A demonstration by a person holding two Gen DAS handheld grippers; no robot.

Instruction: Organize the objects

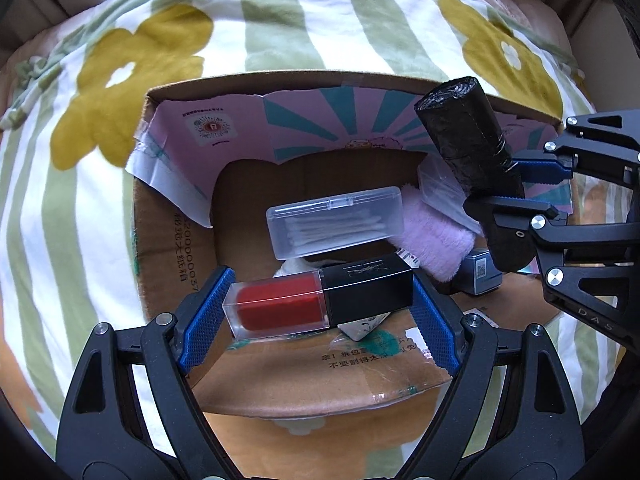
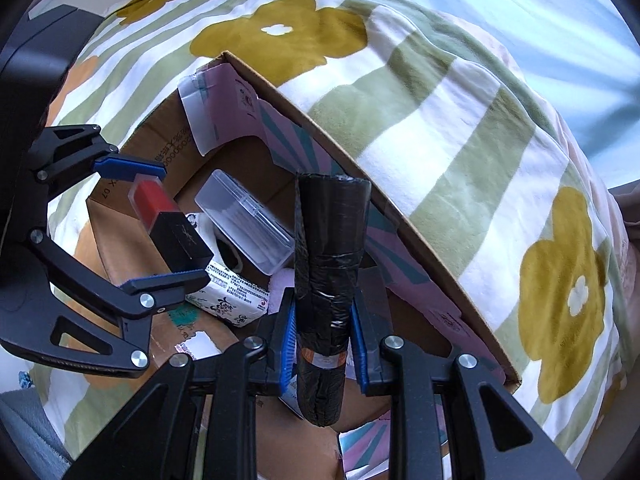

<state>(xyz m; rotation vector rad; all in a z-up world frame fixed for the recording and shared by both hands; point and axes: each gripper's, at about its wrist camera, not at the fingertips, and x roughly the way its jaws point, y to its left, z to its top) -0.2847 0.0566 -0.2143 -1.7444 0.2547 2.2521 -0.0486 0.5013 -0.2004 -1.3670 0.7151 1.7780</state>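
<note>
Left claw (image 1: 320, 304) grips lip gloss (image 1: 320, 300); right claw (image 2: 323, 340) grips black roll (image 2: 328, 280)

Striped flower blanket (image 1: 280, 28) — covers surface under everything.

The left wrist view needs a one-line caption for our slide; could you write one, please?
Left gripper holds a red lip-gloss bottle over the open cardboard box; right gripper holds a black bag roll.

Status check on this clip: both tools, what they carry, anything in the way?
Left tool shut on lip gloss. Right tool shut on black bag roll. Both over cardboard box; cotton swab case lies below.
</note>
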